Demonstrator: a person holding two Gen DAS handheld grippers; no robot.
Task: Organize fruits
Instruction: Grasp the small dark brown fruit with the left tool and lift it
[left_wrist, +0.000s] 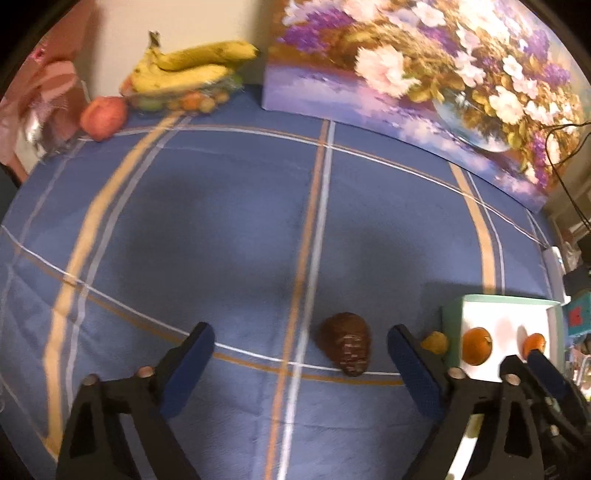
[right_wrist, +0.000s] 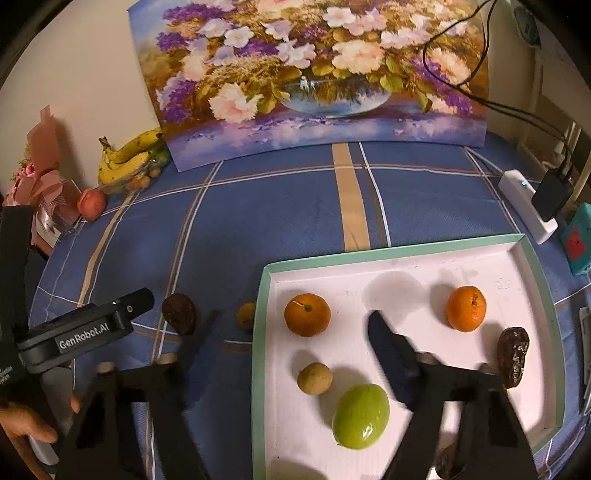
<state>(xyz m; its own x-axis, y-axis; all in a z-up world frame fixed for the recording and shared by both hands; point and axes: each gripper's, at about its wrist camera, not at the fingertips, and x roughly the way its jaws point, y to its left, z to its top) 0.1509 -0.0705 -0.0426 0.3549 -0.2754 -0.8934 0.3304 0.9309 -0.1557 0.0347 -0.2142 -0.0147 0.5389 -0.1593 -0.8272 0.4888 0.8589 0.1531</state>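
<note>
A white tray with a green rim (right_wrist: 388, 245) lies on the blue checked cloth; its corner shows in the left wrist view (left_wrist: 454, 306). It holds two oranges (right_wrist: 306, 314) (right_wrist: 466, 308), a green fruit (right_wrist: 361, 415), a small tan fruit (right_wrist: 314, 377) and a dark date (right_wrist: 512, 356). On the cloth left of the tray lie a dark brown fruit (left_wrist: 346, 342) (right_wrist: 179, 313) and a small yellow fruit (left_wrist: 435, 341) (right_wrist: 246, 314). My left gripper (left_wrist: 301, 360) is open, with the brown fruit between its fingers. My right gripper (right_wrist: 291, 325) is open over the tray's left rim.
A bunch of bananas (left_wrist: 192, 66) on a bowl of small fruit and a red apple (left_wrist: 103, 116) sit at the far left. A flower painting (right_wrist: 314, 74) leans at the back. A white power strip (right_wrist: 526, 203) with cables lies at the right edge.
</note>
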